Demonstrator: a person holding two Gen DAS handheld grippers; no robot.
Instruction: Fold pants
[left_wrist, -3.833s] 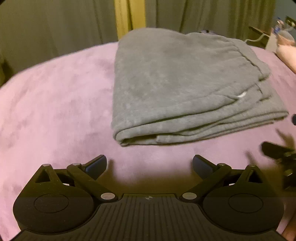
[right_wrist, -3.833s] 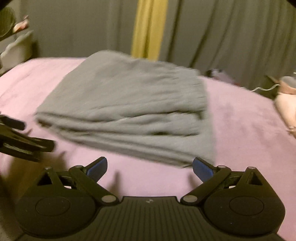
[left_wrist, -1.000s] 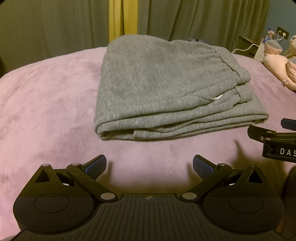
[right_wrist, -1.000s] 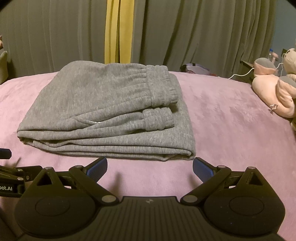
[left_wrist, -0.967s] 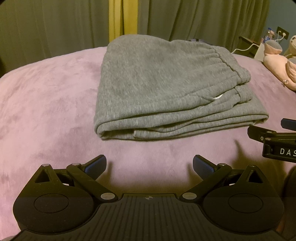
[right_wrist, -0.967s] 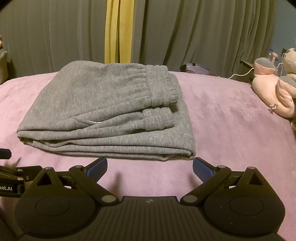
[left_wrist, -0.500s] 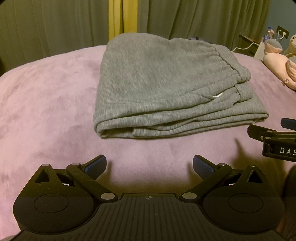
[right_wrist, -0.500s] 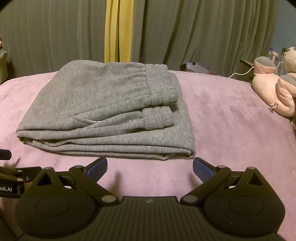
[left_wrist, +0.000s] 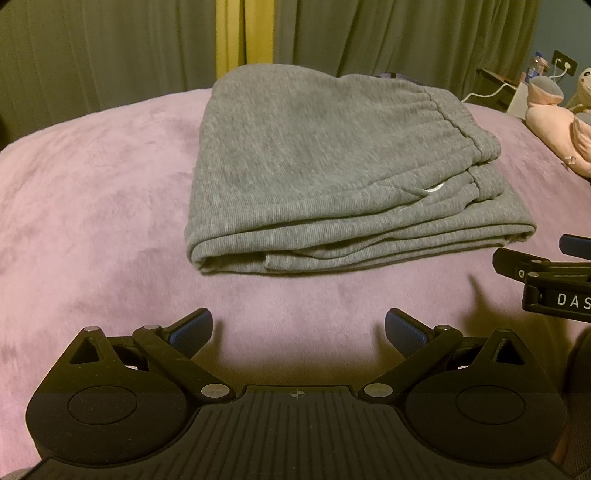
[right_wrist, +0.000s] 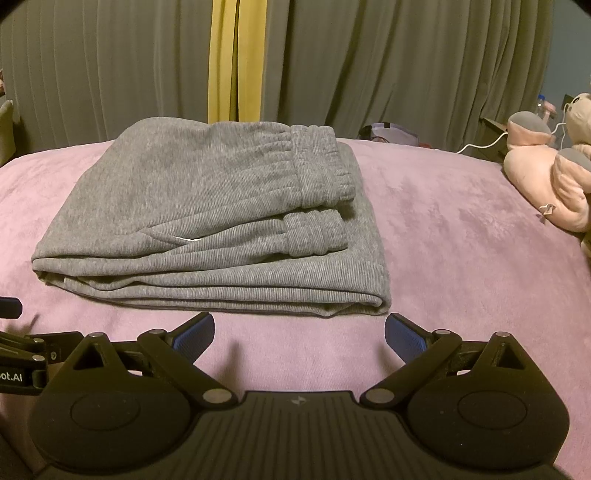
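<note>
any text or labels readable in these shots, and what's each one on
"DAS", cut off by the frame edge: white letters on the side of the right gripper, seen in the left wrist view.
"oot.AI", start cut off: on the side of the left gripper, seen in the right wrist view.
No readable text on the gray pants.

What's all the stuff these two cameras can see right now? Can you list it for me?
pants: one, grey, folded on the blanket
blanket: one, pink-purple, under everything
curtains: grey-green with a yellow strip, behind the bed
plush toy: one, pink and grey, right edge of the blanket
white cable: one, beside the toy
left hand-held gripper: one, black with blue pads, open, short of the pants
right hand-held gripper: one, same colours, open, short of the pants
</note>
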